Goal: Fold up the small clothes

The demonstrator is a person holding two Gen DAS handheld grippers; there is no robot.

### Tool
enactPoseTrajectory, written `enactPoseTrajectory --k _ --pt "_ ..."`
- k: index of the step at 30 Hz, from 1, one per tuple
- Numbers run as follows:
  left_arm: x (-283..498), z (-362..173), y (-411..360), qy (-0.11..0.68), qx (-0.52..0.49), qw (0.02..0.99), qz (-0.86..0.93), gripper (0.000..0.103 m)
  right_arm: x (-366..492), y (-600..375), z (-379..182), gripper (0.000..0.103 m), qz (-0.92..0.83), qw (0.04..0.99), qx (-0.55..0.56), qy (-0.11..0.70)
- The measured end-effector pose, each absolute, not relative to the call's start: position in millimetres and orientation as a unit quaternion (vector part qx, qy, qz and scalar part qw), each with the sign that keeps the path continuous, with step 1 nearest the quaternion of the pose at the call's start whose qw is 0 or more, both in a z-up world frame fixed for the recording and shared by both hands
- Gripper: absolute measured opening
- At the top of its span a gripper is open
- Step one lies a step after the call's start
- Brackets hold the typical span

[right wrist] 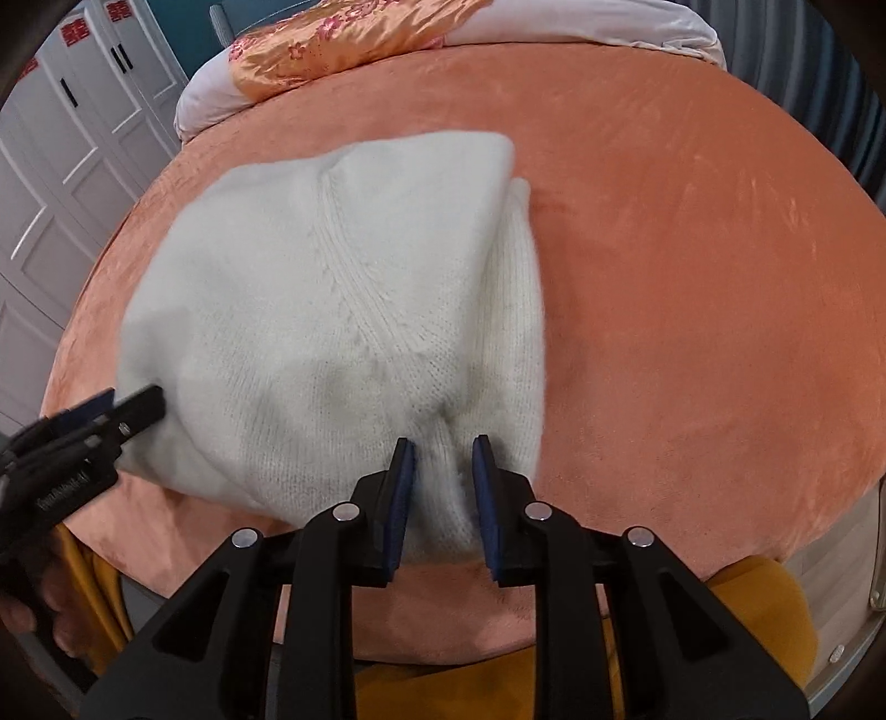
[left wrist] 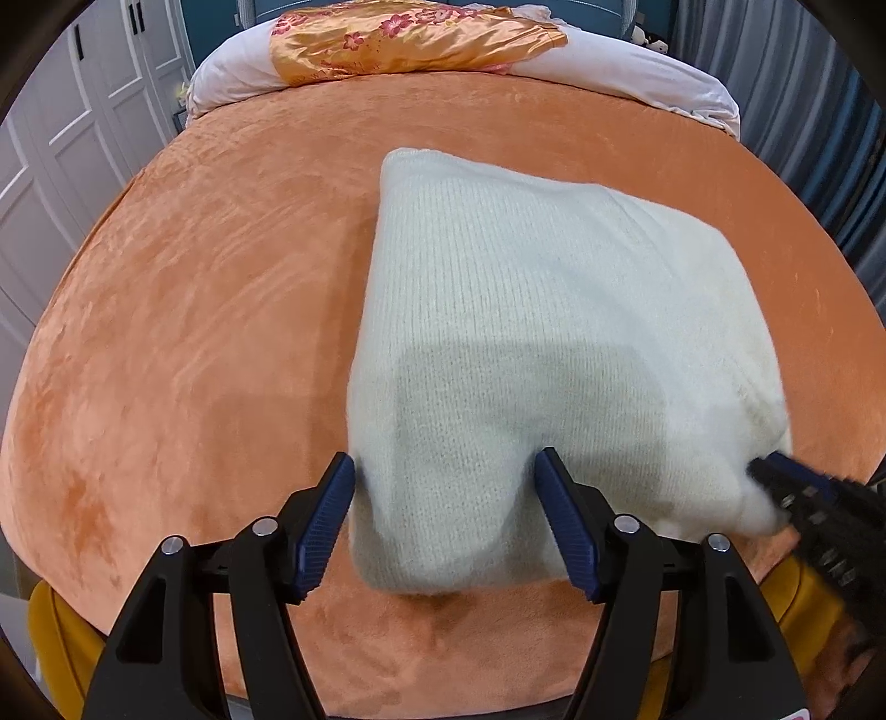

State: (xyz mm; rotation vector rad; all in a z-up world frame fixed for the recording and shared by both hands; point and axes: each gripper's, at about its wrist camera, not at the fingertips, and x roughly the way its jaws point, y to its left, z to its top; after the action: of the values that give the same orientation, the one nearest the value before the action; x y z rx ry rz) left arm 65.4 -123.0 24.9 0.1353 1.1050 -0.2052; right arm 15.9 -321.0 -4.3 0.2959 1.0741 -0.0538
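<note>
Two grippers sit on the near edge of the white knit sweater (left wrist: 531,310), which lies folded into a rough rectangle on the orange bedspread (left wrist: 194,288), right of centre in the left wrist view. Our left gripper (left wrist: 446,471) has its jaws spread wide around the near left part of the knit; pads look to be at the fabric edges but not squeezing, so we read it as released. Our right gripper (right wrist: 441,454) is clenched on a pinched ridge of knit at the near right corner, with fabric bunched between the blue pads. Judgement: we're at the end of a fold or tidying the near hem, right side held, left side let go. To do it well, we keep the right pinch low and pull gently outward so the near edge lies straight, then smooth with the left before letting go; a fluffy knit will likely spring back and drag the layers if lifted fast. In the right wrist view a diagonal seam runs across the top layer and a second layer peeks out on the right side, so edges aren't flush yet. Farther back, bare bedspread, then a pale quilt (left wrist: 653,72) with an orange floral satin cover (left wrist: 410,44) at the far end, and white wardrobe doors (right wrist: 66,127) at far left.
</note>
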Motion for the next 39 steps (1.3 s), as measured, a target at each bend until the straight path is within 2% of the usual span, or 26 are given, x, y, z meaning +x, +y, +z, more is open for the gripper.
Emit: enactPoseTrajectory --k 4,8,12,16,23,39 --pt "65 31 -113 0.531 0.025 0.841 -0.104 0.067 14 -330 27 0.023 -0.013 0.864 0.176 0.471" --pt "67 56 -115 0.502 0.004 0.858 -0.112 0.067 35 -335 40 0.023 -0.013 0.874 0.172 0.454" --pt "80 56 -128 0.499 0.026 0.859 -0.11 0.067 70 -333 26 0.023 -0.016 0.867 0.155 0.473" --pt "90 25 -130 0.532 0.042 0.84 -0.099 0.07 85 -327 -14 0.018 -0.03 0.85 0.113 0.513" --pt "89 15 -123 0.538 0.032 0.837 -0.096 0.074 79 -309 4 0.02 -0.043 0.851 0.057 0.52" --pt "85 13 -125 0.535 0.04 0.839 -0.092 0.074 80 -316 9 0.02 -0.034 0.848 0.066 0.525"
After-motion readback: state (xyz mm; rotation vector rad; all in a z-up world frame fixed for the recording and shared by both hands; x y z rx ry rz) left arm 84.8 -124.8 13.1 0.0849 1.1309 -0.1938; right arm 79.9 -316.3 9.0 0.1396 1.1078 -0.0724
